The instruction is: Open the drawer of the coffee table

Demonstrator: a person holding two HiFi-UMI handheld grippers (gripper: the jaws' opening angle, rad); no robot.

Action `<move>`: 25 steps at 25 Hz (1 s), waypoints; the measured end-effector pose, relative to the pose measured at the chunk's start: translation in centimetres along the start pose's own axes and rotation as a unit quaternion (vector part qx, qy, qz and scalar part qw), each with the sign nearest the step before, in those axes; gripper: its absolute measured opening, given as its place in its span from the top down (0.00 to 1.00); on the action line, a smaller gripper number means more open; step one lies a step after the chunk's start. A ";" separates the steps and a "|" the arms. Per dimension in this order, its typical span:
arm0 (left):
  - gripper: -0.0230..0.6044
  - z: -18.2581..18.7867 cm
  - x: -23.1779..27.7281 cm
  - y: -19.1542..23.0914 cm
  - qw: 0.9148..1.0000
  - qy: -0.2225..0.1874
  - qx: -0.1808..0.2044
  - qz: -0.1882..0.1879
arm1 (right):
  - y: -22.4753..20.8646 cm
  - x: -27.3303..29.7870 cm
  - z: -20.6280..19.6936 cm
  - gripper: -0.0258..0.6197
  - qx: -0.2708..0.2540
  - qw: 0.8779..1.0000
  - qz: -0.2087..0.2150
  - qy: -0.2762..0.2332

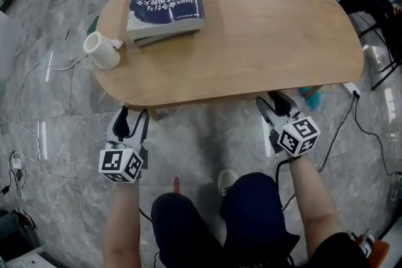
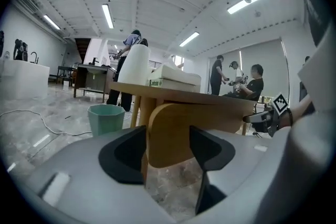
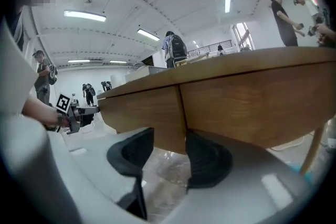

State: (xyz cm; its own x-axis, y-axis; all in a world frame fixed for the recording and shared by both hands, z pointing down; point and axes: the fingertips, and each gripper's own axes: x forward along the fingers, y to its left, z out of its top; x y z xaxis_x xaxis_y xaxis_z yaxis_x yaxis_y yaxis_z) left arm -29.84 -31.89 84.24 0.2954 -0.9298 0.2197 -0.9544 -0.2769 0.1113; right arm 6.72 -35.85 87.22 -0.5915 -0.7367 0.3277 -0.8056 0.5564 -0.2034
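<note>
The oval wooden coffee table (image 1: 264, 34) stands in front of me in the head view. My left gripper (image 1: 133, 122) hangs just below its near edge at the left, jaws open and empty. In the left gripper view my left gripper (image 2: 168, 147) frames a rounded wooden panel (image 2: 173, 131) under the tabletop, without touching it. My right gripper (image 1: 275, 107) is at the table's near right edge, also open. In the right gripper view my right gripper (image 3: 168, 152) points at the wooden front (image 3: 142, 110) below the top, where a vertical seam (image 3: 181, 113) splits two panels. No handle shows.
A stack of books (image 1: 166, 2) and a white cup (image 1: 102, 50) sit on the tabletop's far left. Cables (image 1: 28, 103) and a power strip (image 1: 352, 90) lie on the marble floor. A green bin (image 2: 106, 119) stands beyond the table. My shoe (image 1: 227, 180) is below.
</note>
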 end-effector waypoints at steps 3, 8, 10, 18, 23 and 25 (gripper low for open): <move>0.52 -0.1 0.6 0.1 1.000 -0.009 0.009 -0.007 | -0.2 0.5 0.2 0.68 -0.007 1.000 -0.005 -0.013; 0.51 -1.0 1.9 -0.9 0.999 -0.005 0.028 -0.036 | -0.3 0.3 0.2 0.68 -0.016 1.000 -0.022 -0.015; 0.51 -1.1 1.9 -0.6 0.999 -0.005 0.021 -0.041 | -0.1 0.7 0.1 0.68 -0.019 0.999 -0.028 -0.013; 0.51 -0.9 1.7 -0.4 1.000 -0.003 0.001 -0.026 | 0.2 1.0 0.2 0.68 -0.018 0.999 -0.030 -0.002; 0.51 -1.1 0.8 -0.9 1.000 0.001 -0.005 -0.025 | 0.6 0.3 -0.2 0.68 -0.016 0.999 -0.029 0.004; 0.51 -1.2 0.4 -1.1 1.000 0.002 -0.007 -0.026 | 0.8 -0.1 -0.3 0.68 -0.019 0.999 -0.029 0.006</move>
State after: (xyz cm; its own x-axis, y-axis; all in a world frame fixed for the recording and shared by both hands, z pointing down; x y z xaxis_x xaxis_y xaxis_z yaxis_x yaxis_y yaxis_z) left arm -28.67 -31.68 85.36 0.3446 -0.9134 0.2166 -0.9372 -0.3215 0.1354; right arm 6.15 -35.25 87.32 -0.5435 -0.7637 0.3484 -0.8365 0.5271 -0.1496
